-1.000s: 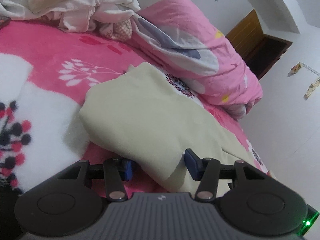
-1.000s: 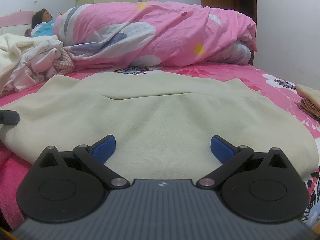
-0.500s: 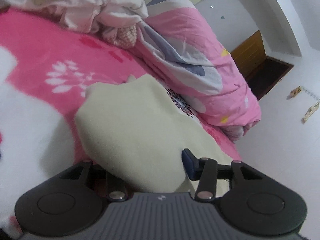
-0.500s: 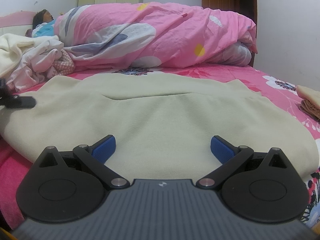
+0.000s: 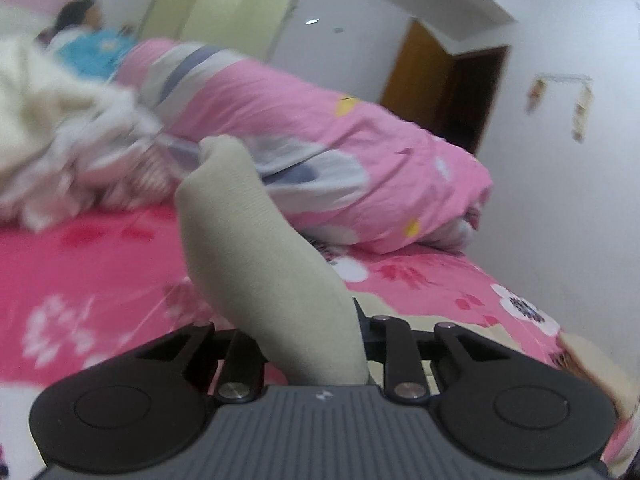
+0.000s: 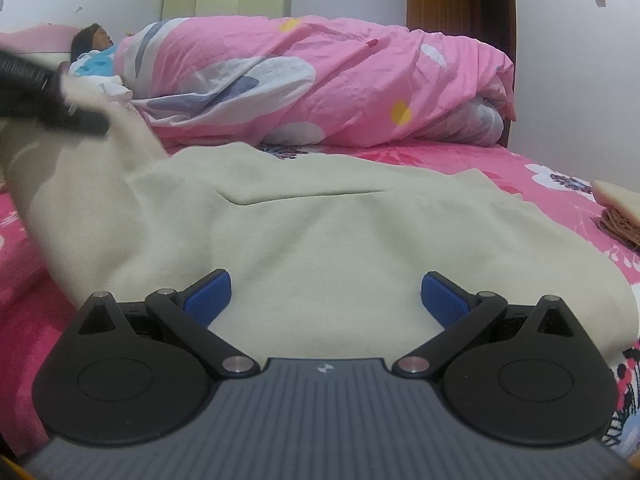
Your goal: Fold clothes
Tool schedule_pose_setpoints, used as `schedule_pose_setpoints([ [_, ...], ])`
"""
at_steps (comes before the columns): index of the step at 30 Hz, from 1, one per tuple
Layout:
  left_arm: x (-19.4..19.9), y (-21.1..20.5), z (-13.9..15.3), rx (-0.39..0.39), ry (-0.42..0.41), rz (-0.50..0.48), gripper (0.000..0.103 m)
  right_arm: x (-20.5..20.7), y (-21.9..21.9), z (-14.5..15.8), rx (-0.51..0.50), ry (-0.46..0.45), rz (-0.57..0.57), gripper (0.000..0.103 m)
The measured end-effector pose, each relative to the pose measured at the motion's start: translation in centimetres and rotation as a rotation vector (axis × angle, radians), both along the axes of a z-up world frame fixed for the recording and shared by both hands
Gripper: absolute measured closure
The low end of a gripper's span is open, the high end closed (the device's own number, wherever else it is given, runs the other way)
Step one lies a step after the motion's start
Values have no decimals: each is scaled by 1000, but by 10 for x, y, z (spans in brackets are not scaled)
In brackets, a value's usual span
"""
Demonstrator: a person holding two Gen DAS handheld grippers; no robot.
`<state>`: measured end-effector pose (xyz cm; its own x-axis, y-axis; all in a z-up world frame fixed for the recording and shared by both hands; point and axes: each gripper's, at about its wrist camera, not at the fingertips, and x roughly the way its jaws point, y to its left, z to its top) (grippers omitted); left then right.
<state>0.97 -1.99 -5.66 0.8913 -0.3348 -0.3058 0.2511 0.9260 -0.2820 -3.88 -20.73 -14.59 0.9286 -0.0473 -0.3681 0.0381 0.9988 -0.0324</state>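
Note:
A cream garment (image 6: 340, 232) lies spread on the pink flowered bed sheet (image 6: 460, 160). Its left edge is pulled up off the bed by my left gripper (image 6: 52, 100), which shows as a blurred dark shape at the far left. In the left wrist view the cream garment (image 5: 260, 248) rises as a narrow fold from between the jaws of the left gripper (image 5: 304, 344). The jaws are closing on it and the cloth hides the pads. My right gripper (image 6: 326, 296) stands open just above the garment's near hem, with nothing pinched.
A rolled pink duvet (image 6: 320, 80) lies across the far side of the bed. A heap of pale clothes (image 5: 60, 152) sits at the left. Folded clothes (image 6: 620, 216) rest at the right edge. A person (image 6: 92, 44) lies at the bed's head. A brown door (image 6: 460, 0) stands behind.
The left gripper has narrowed onto the garment's edge, then risen and rolled, lifting that edge off the bed. The right gripper has stayed still and open.

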Motion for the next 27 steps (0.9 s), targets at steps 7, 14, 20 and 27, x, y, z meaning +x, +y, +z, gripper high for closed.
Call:
schedule_pose_setpoints([
  [7, -12, -63, 32, 153, -104, -201, 80, -3, -2, -3, 5, -23, 8, 1],
  [14, -3, -131, 25, 241, -41, -430, 80, -4, -3, -4, 6, -41, 14, 1],
  [20, 24, -155, 8, 198, 147, -550, 61, -5, -4, -5, 6, -47, 19, 1],
  [27, 40, -123, 17, -59, 270, -701, 19, -5, -5, -4, 7, -51, 22, 1],
])
